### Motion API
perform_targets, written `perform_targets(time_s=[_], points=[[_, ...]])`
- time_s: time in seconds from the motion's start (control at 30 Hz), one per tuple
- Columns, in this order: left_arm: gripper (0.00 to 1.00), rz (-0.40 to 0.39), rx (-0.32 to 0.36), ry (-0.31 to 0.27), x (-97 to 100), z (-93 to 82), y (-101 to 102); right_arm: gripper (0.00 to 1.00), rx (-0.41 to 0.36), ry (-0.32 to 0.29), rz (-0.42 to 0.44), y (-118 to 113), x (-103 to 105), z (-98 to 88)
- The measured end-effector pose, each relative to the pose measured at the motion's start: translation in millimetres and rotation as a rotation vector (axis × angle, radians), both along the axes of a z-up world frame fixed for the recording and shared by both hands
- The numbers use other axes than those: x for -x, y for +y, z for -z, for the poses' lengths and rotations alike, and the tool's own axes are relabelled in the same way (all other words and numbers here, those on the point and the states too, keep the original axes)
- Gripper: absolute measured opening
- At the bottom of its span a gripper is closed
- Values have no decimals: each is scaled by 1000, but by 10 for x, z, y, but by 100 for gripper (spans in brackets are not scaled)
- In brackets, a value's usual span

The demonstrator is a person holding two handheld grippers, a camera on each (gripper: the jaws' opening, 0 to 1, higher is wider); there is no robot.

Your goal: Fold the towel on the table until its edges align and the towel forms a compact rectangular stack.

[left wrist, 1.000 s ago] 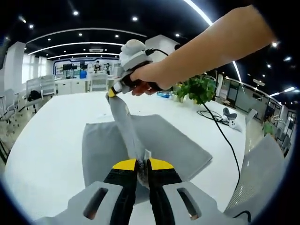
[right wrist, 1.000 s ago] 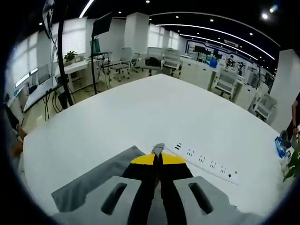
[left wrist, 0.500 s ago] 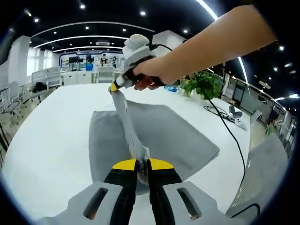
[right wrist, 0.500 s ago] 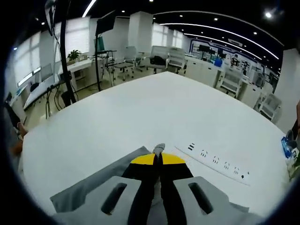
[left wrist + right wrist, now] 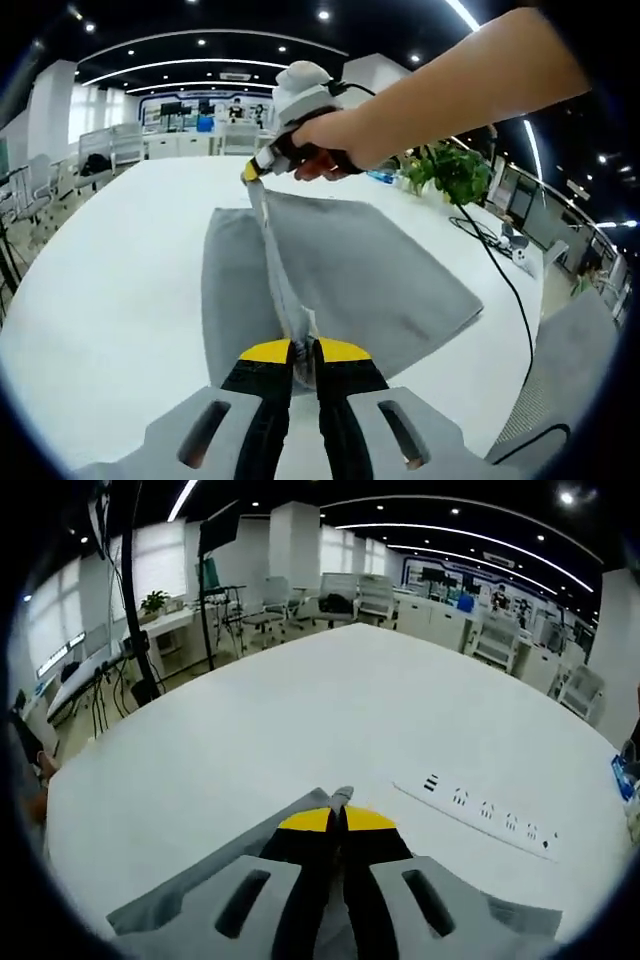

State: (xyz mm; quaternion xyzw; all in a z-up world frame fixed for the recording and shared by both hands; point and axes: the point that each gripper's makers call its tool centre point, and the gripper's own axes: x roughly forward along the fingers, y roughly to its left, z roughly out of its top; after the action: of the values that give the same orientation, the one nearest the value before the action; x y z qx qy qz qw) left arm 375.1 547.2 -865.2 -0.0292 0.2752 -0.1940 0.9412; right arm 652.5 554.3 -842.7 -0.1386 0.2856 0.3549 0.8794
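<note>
— While both of those yellow-tipped claws are pinched on it, what's different from a second ago?

— The grey rectangular cloth towel (image 5: 340, 270) has been carried further across the white round table (image 5: 110, 290). From the left gripper view, the lifted edge runs taut from the left gripper (image 5: 303, 352) up to the right gripper (image 5: 256, 172), and the folded layer under it looks wider and flatter than it did.

— So both are clamped?

— Yes. The left one's jaws are pressed together on a bunched corner of the towel. In the right gripper view, the right gripper (image 5: 337, 818) pinches another corner, a grey nub poking out between its tips.

— And beyond it?

— A white power strip (image 5: 480, 818) lies near, which has slid to the side as the hand moved.

— Meaning?

— I'd judge the first fold is nearly laid; the held edge needs lowering onto the far edge, squarely.
</note>
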Motion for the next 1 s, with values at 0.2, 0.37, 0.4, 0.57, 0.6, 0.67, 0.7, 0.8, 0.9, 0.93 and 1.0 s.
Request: perform_targets(time_s=[0.2, 0.37, 0.4, 0.57, 0.6, 0.67, 0.7, 0.8, 0.9, 0.93, 1.0], points=[[9, 14, -42, 17, 15, 81, 8, 1, 1, 10, -6, 76, 60, 80], [10, 7, -55, 33, 13, 173, 41, 1, 7, 9, -8, 108, 84, 134], [10, 6, -72, 37, 13, 201, 61, 1, 6, 7, -6, 115, 89, 139], [13, -2, -99, 53, 36, 273, 128, 3, -4, -1, -11, 182, 125, 173], [14, -3, -112, 53, 42, 292, 152, 4, -8, 1, -11, 195, 124, 175], [15, -6, -117, 54, 45, 313, 173, 2, -20, -2, -23, 245, 135, 170], [15, -13, -117, 56, 52, 310, 192, 1, -28, 2, -26, 267, 143, 163], [16, -24, -118, 61, 49, 307, 219, 2, -28, 1, -32, 298, 90, 177], [19, -32, -130, 65, 49, 308, 248, 4, -41, 3, -33, 313, 25, 184], [20, -36, -132, 65, 52, 301, 254, 4, -44, 0, -34, 313, -10, 189], [22, -45, -150, 56, 62, 291, 278, 5, -45, 0, -39, 303, -37, 196]])
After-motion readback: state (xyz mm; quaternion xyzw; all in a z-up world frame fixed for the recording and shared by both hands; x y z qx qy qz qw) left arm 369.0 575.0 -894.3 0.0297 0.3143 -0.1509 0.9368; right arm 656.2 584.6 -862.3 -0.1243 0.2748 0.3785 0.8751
